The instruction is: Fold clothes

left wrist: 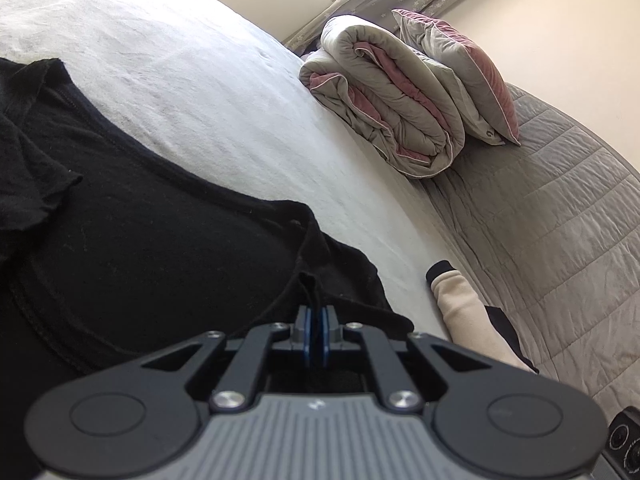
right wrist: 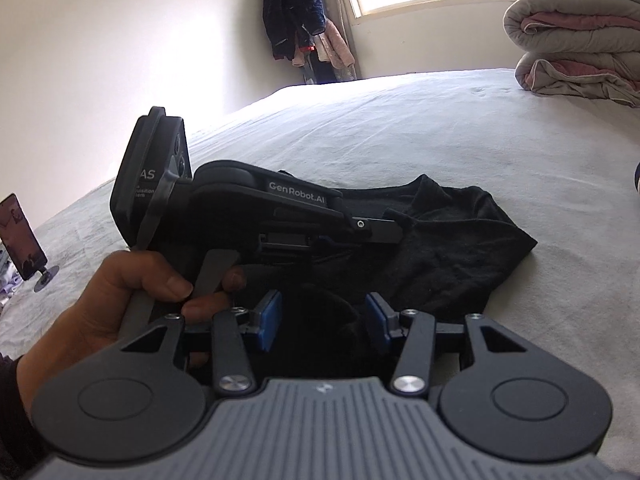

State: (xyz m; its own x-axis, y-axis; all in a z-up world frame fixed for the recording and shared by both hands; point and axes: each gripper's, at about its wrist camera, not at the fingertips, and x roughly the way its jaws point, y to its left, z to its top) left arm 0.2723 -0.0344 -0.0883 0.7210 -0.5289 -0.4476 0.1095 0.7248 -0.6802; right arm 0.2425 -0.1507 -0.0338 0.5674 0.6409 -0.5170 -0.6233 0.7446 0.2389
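Observation:
A black garment (left wrist: 140, 248) lies rumpled on the white bed sheet (left wrist: 200, 100). My left gripper (left wrist: 316, 316) is shut on a raised fold of its edge, the blue pads pressed together on the cloth. In the right wrist view that same left gripper (right wrist: 394, 230) shows from the side, held by a hand (right wrist: 120, 304), its tips on the black garment (right wrist: 448, 248). My right gripper (right wrist: 322, 312) stands open just in front of it, blue pads apart. A hump of the black fabric sits between them, and the pads do not press on it.
A folded grey and pink duvet (left wrist: 384, 96) and a pillow (left wrist: 460, 72) sit at the far side of the bed, on a grey quilted cover (left wrist: 540, 220). A beige sleeve with a black cuff (left wrist: 460, 304) lies nearby. A phone on a stand (right wrist: 20, 236) is at left.

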